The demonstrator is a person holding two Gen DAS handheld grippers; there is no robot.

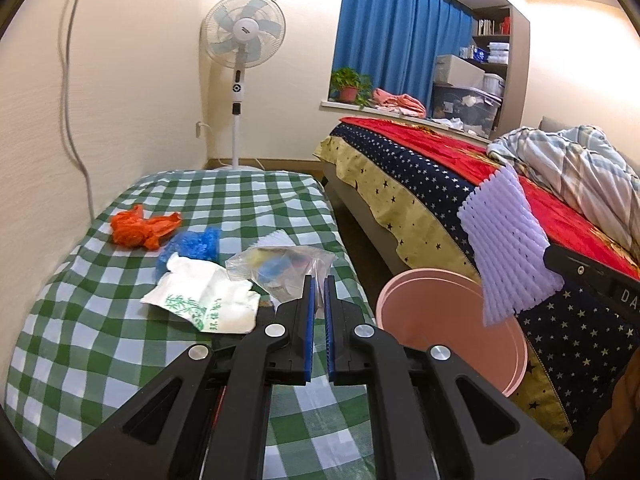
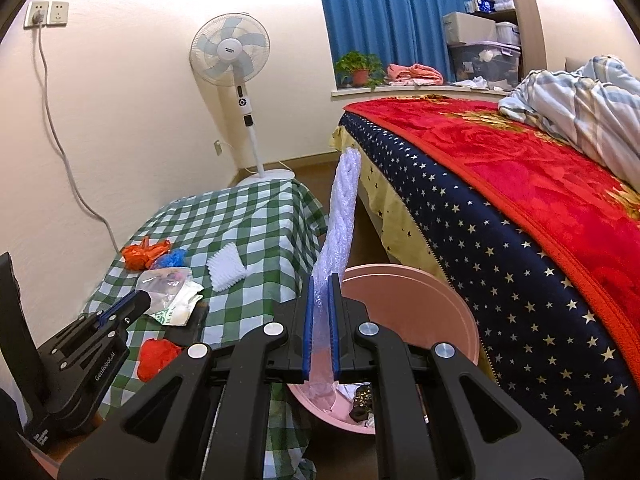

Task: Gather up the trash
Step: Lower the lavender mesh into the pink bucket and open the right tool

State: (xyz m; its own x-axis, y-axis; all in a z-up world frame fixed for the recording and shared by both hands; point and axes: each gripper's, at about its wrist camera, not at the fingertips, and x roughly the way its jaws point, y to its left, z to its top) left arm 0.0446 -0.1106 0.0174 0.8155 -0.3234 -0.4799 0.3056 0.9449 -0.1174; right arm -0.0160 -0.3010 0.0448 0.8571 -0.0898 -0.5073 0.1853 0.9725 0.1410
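The task looks partly done. The pink bin (image 2: 448,304) on the floor between the checked table (image 1: 100,340) and the bed (image 2: 520,220) already holds some scraps at its bottom, though what they are is hard to tell. Several pieces are still out on the table: an orange plastic bag (image 1: 140,228) at the far left, a blue crumpled piece (image 1: 192,244) beside it, a white wrapper with green print (image 1: 208,300) nearer, a small white foam net (image 2: 226,266) toward the table's right side, and a red piece (image 2: 158,358) near the front edge.

The right gripper (image 2: 321,322) is clamped on a long white foam net sleeve (image 2: 340,216), which stands up from between its fingers and also trails down past them. It hangs just over the near left rim of the bin, so by the look of it this piece is close to being dropped in; a slight move to the right would put it squarely over the opening.

The left gripper (image 1: 319,306) sits over the table's right edge, its fingers closed on the corner of a clear plastic bag (image 1: 280,268) that has coloured bits inside. The bag lies just ahead of the fingers, resting on the table beside the white wrapper. The bin stands near, down to the right of this gripper.
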